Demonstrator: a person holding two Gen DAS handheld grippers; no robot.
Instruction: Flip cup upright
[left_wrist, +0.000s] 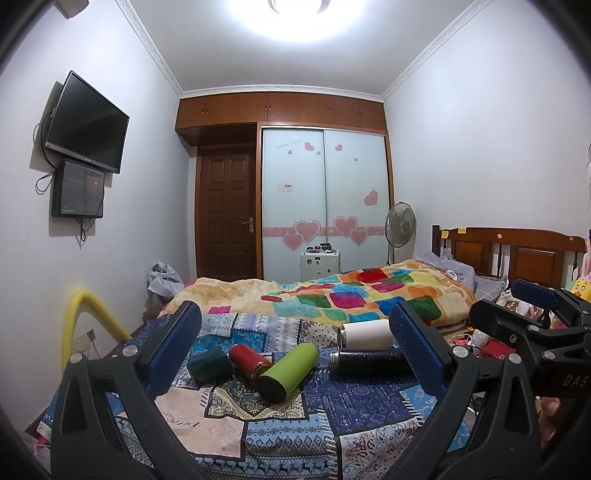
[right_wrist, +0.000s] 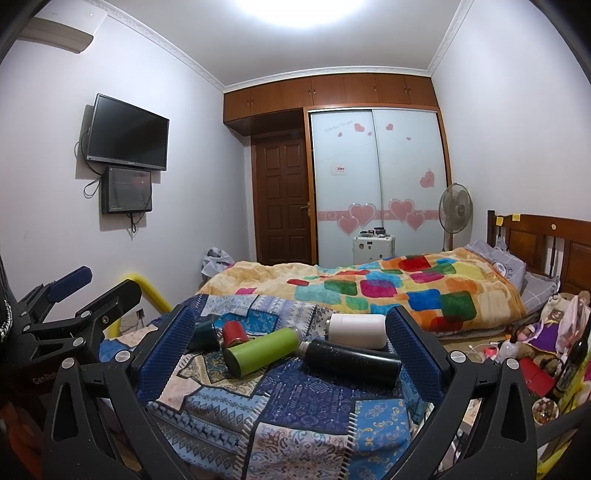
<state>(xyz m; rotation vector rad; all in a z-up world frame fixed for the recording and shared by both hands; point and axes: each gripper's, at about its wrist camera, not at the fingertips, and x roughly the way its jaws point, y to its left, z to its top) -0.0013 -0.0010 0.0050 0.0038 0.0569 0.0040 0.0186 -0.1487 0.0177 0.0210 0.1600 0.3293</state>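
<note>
Several cups lie on their sides on a blue patchwork cloth (left_wrist: 332, 413) (right_wrist: 314, 402): a dark green cup (left_wrist: 208, 363) (right_wrist: 205, 336), a red cup (left_wrist: 249, 362) (right_wrist: 233, 332), a lime green cup (left_wrist: 290, 371) (right_wrist: 262, 350), a black cup (left_wrist: 369, 363) (right_wrist: 351, 360) and a white cup (left_wrist: 365, 334) (right_wrist: 356, 330). My left gripper (left_wrist: 295, 354) is open and empty, held back from the cups. My right gripper (right_wrist: 291, 350) is open and empty, also short of them. Each gripper shows at the edge of the other's view: the right one (left_wrist: 535, 314) and the left one (right_wrist: 74, 295).
A bed with a colourful blanket (left_wrist: 351, 295) (right_wrist: 388, 284) lies behind the cloth. A wooden headboard (left_wrist: 517, 251), a standing fan (right_wrist: 456, 210), toys and clutter (right_wrist: 546, 343) are at the right. A yellow padded rail (left_wrist: 85, 317) is at the left.
</note>
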